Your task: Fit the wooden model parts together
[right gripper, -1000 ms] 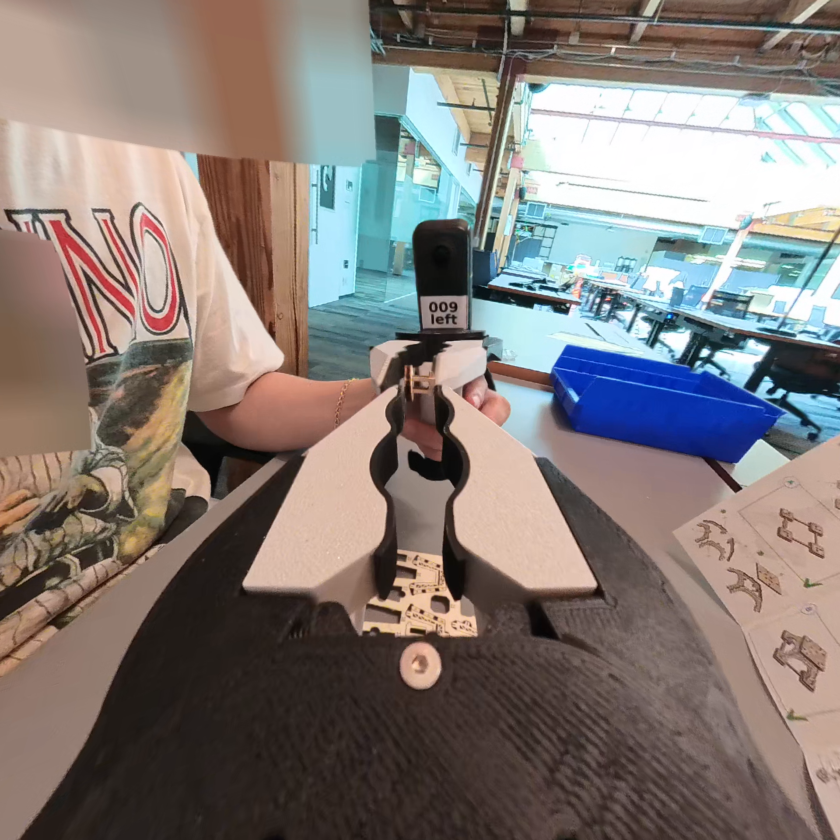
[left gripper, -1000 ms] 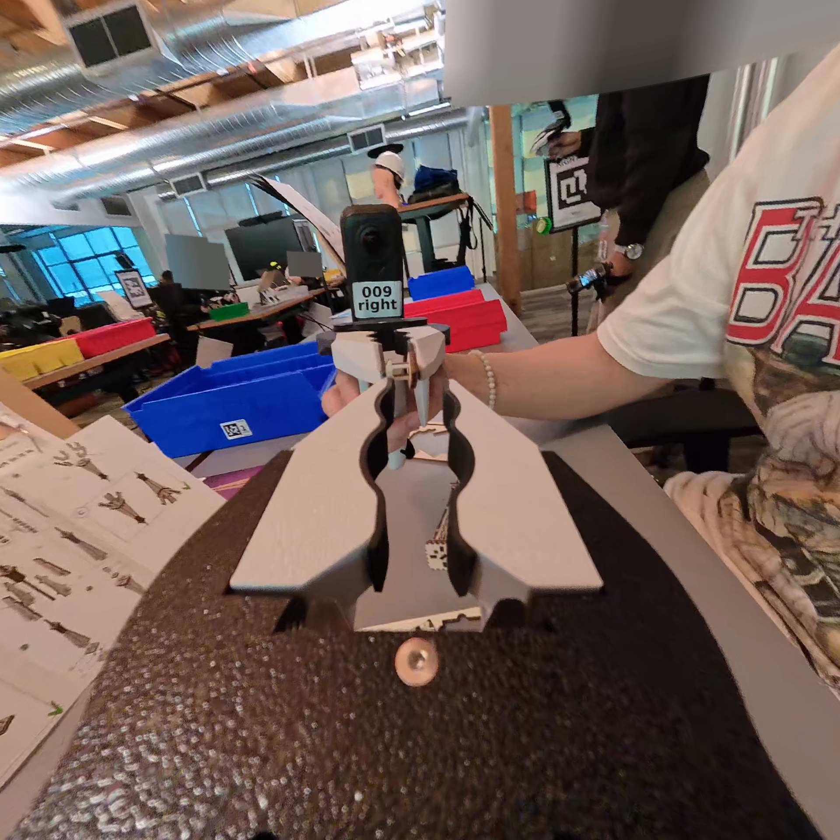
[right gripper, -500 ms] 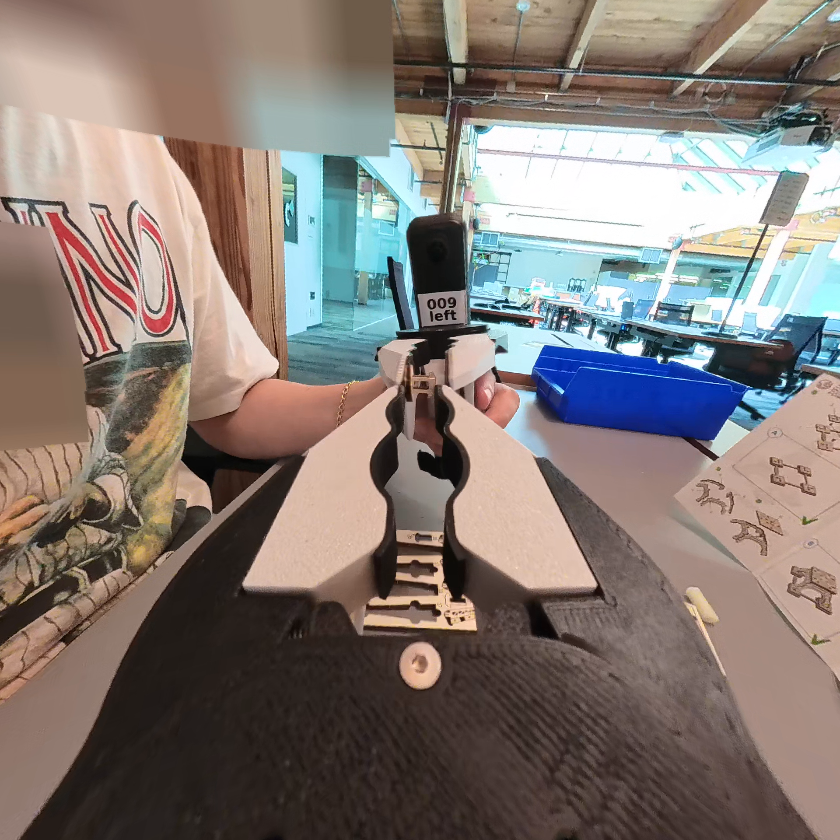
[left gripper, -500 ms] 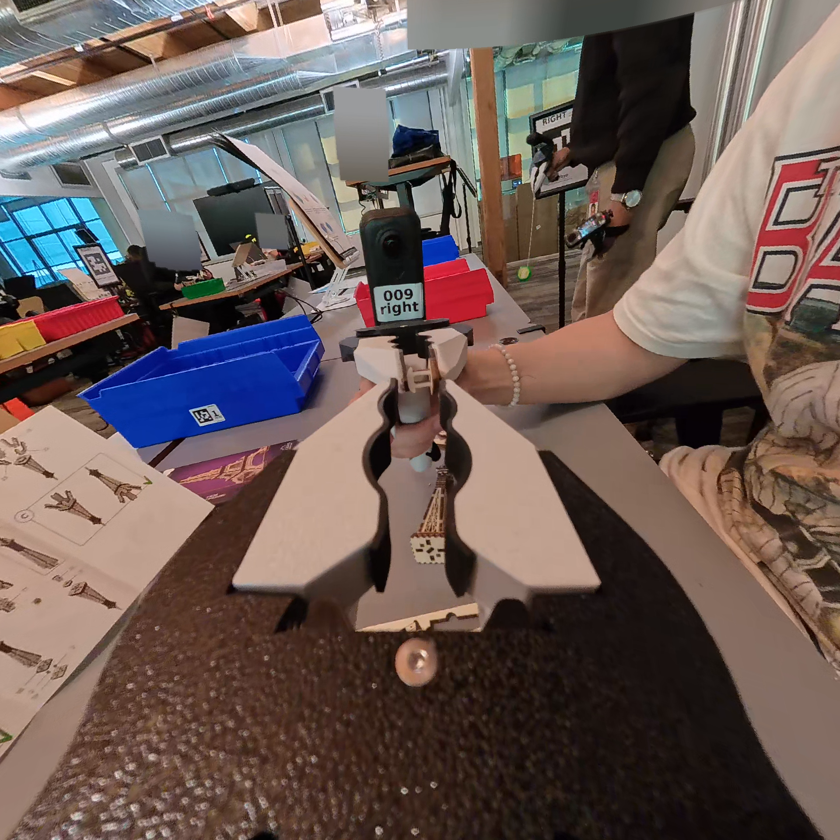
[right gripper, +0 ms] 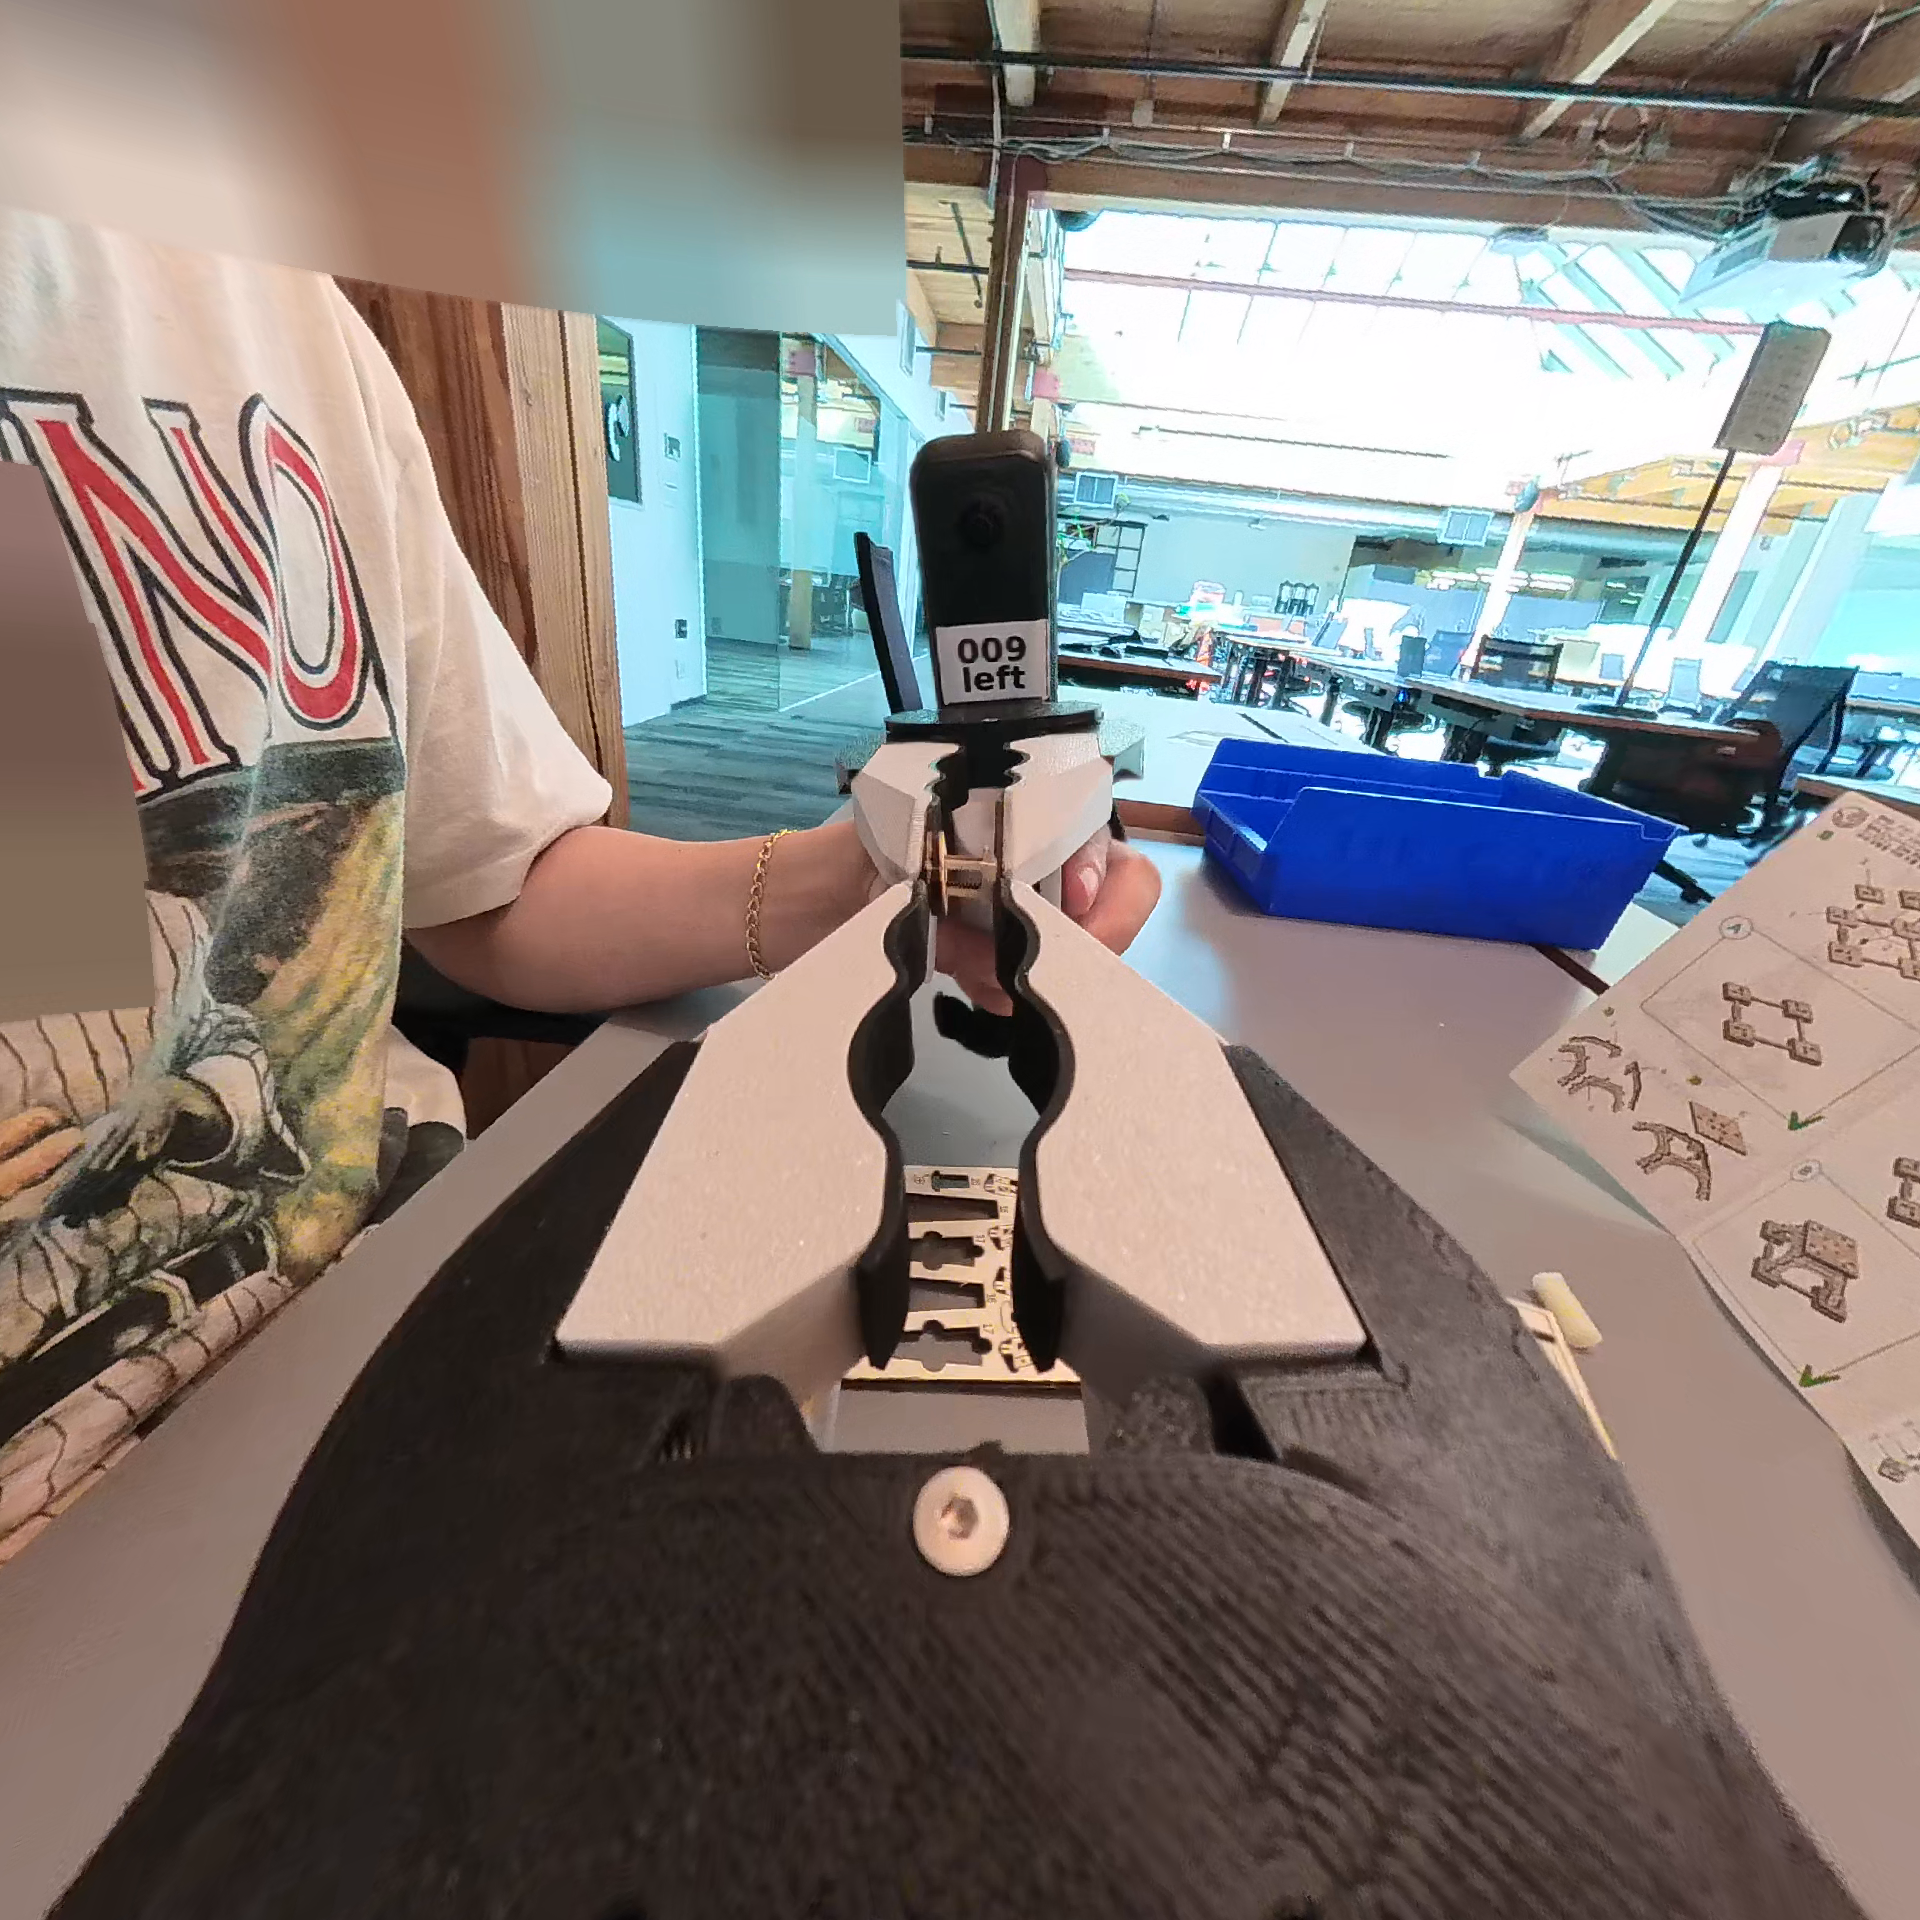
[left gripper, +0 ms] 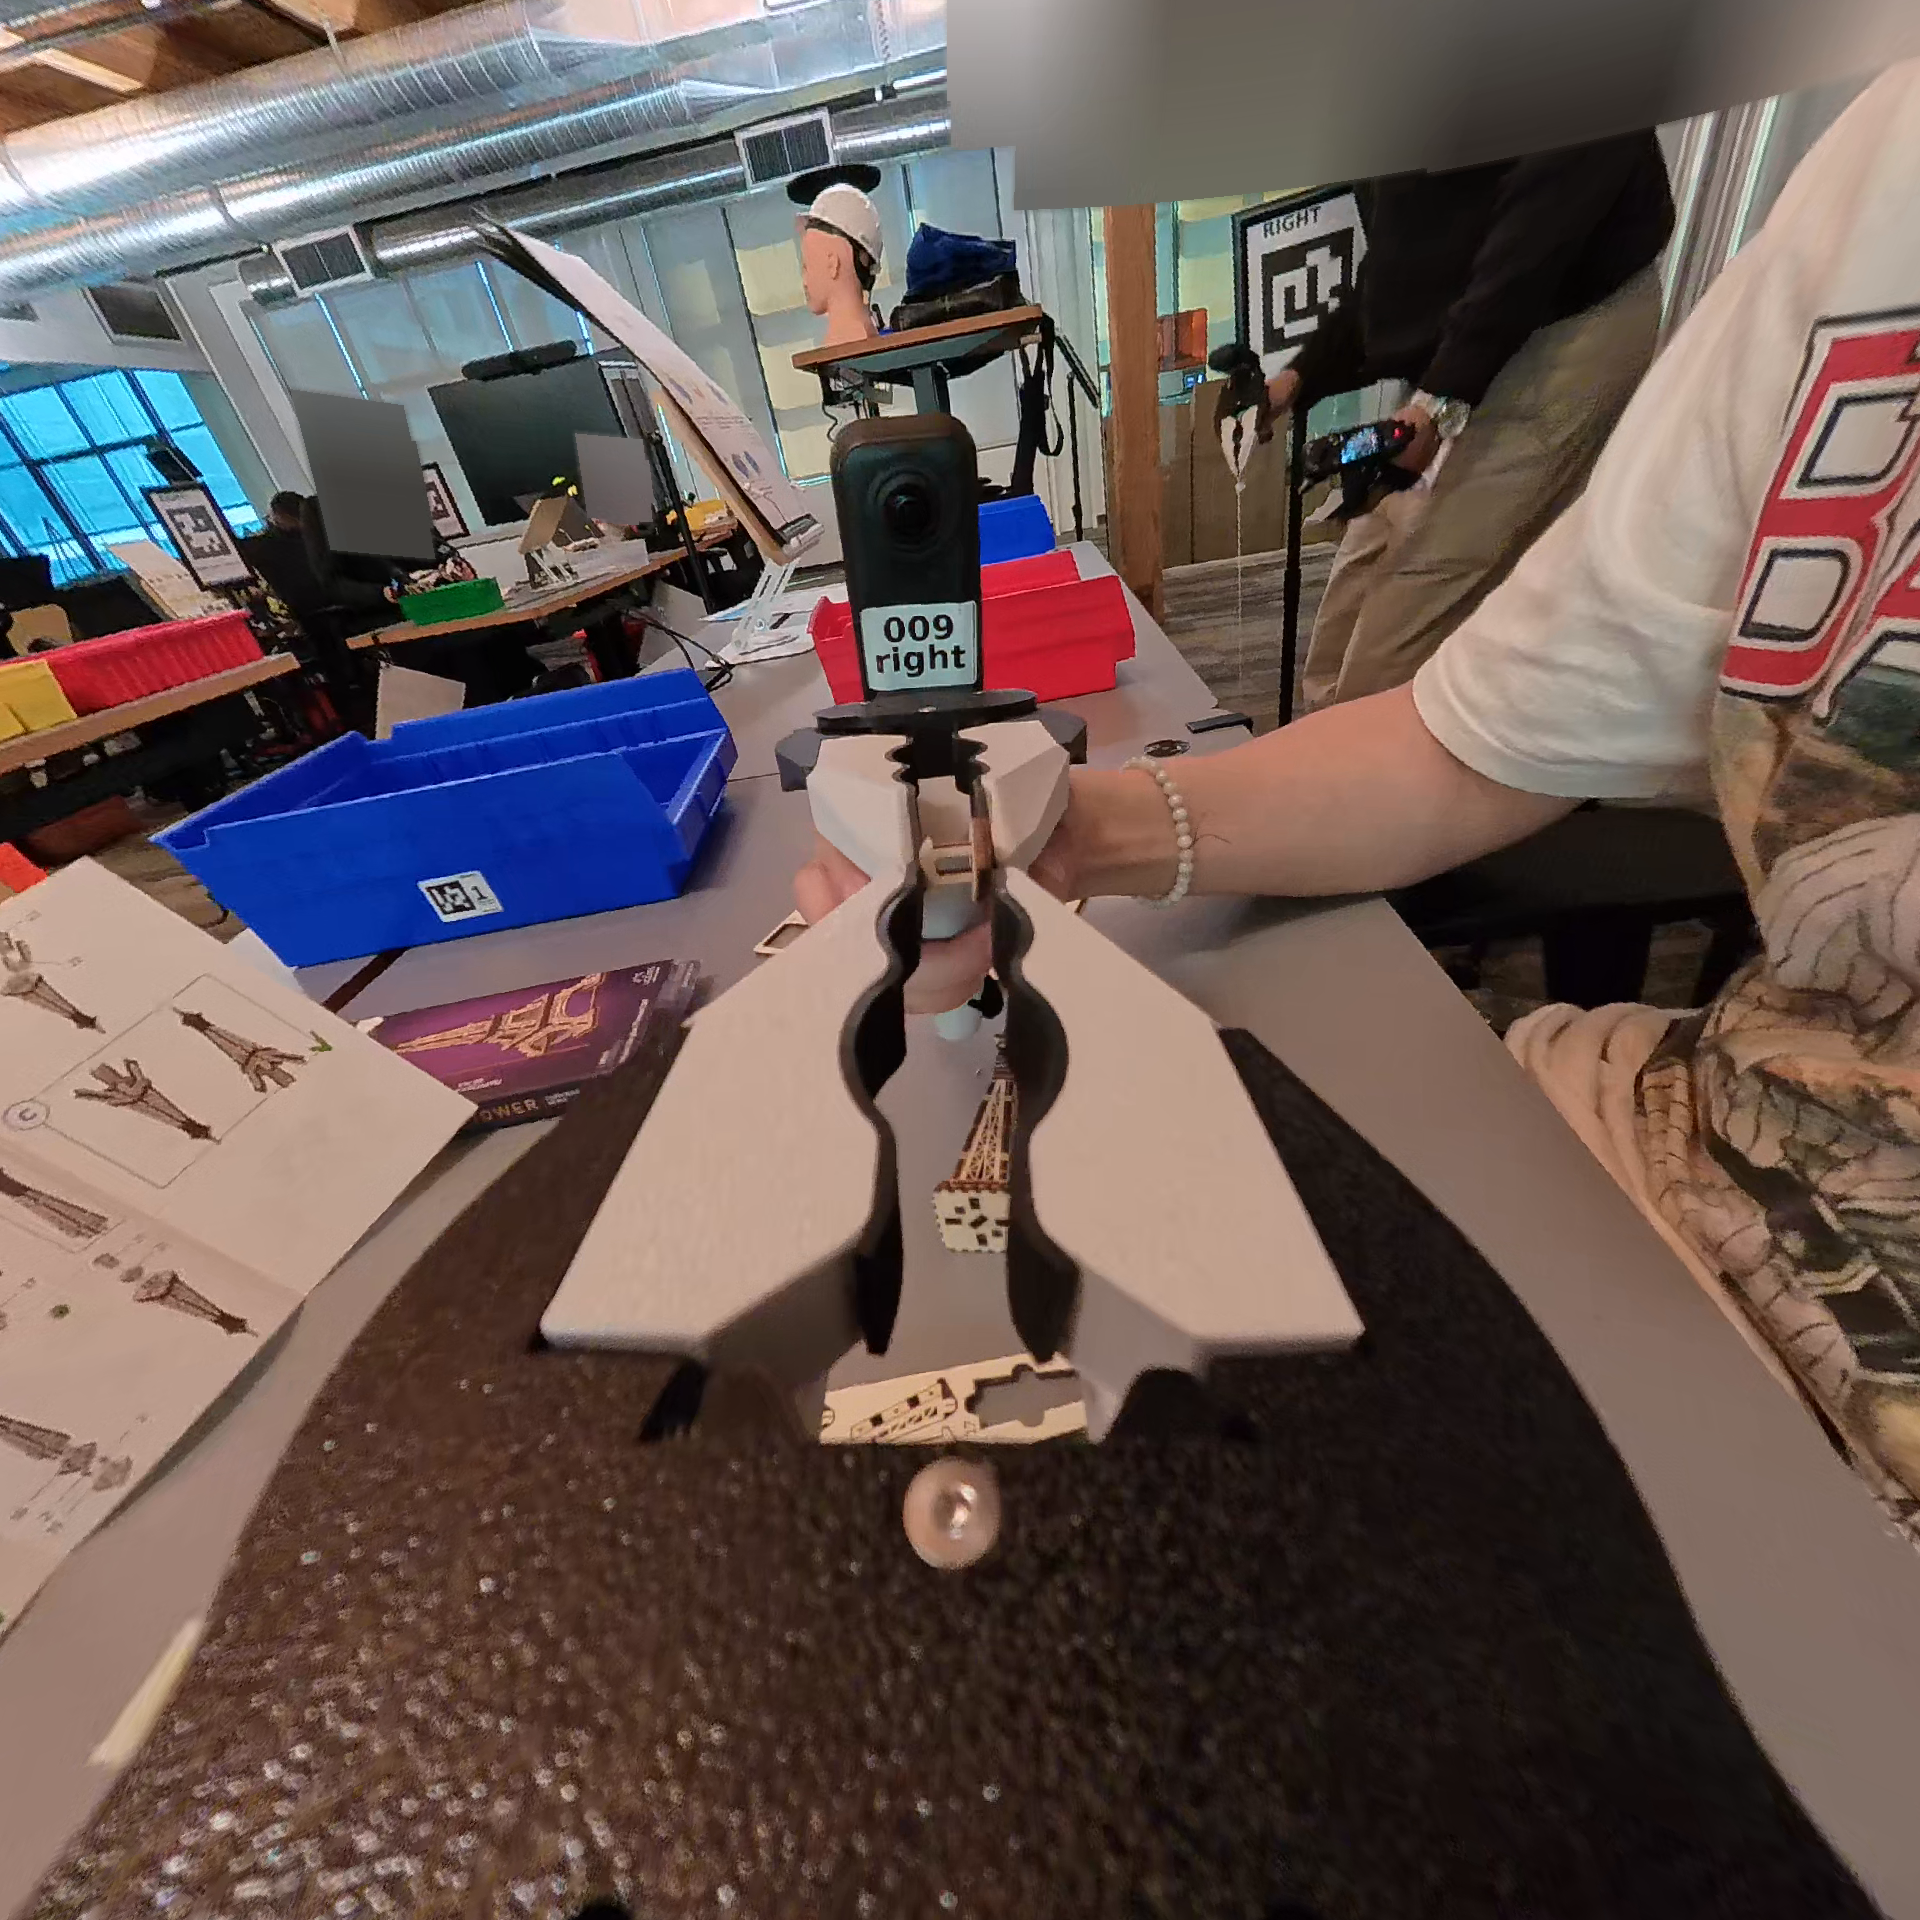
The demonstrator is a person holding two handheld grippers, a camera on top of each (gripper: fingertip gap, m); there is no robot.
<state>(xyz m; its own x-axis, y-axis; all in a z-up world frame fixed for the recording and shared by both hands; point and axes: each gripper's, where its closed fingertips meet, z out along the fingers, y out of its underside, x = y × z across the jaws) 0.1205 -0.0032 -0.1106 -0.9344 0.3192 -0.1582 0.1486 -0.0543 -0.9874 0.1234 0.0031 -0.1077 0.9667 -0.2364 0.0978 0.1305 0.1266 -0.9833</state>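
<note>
Tilted up a little since half a second ago. Left gripper and right gripper meet tip to tip, both pinching the small tan wooden spool piece, axis crosswise; tower model lies below on the table.

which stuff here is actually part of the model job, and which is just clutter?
Job:
left gripper
right gripper
small wooden part, pinched where their tips meet
wooden tower section
punched part sheet
instruction sheet
purple kit box

Lying about:
blue bin
red bin
white stick
</note>
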